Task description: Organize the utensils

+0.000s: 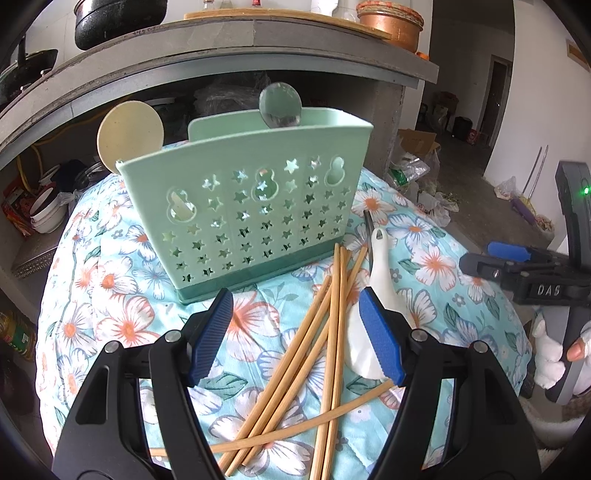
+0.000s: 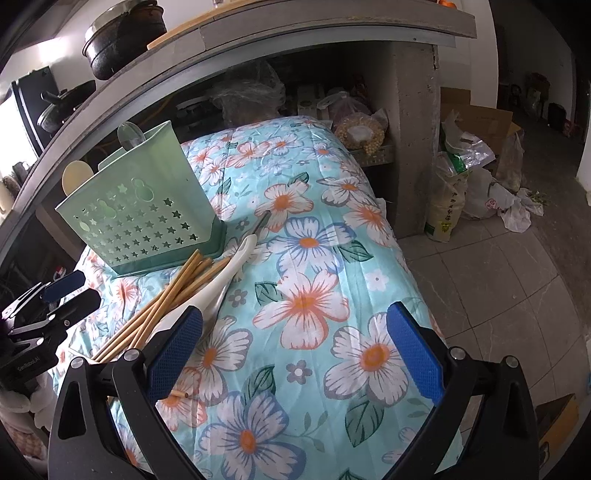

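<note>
Left gripper (image 1: 297,332): blue-padded jaws spread wide, nothing between the pads, hovering above the loose pile. Right gripper (image 2: 293,354): jaws also wide apart, empty, over bare cloth to the right of the pile.

Pale green plastic utensil holder with star and gourd cut-outs (image 1: 245,206) stands upright on the turquoise floral-print cloth (image 2: 332,258) — back-left part of the surface. Two utensils stand in it: a round cream-coloured paddle head (image 1: 130,134) rising at its left end, a clear round spoon bowl (image 1: 280,105) above the rear rim.

Bundle of light bamboo chopsticks (image 1: 325,332) lies loose on the cloth just in front and right of the holder, fanned, one crossing the rest near the bottom of the left wrist view. White ceramic soup spoon (image 1: 373,295) lies beside them on the right, touching or overlapping the sticks. A thin dark metal handle (image 1: 368,221) shows past the spoon's tip — its type cannot be told.

Grey concrete shelf (image 1: 236,40) overhead carries a black iron pot (image 1: 114,20) and a copper-coloured bowl (image 1: 391,24).
</note>
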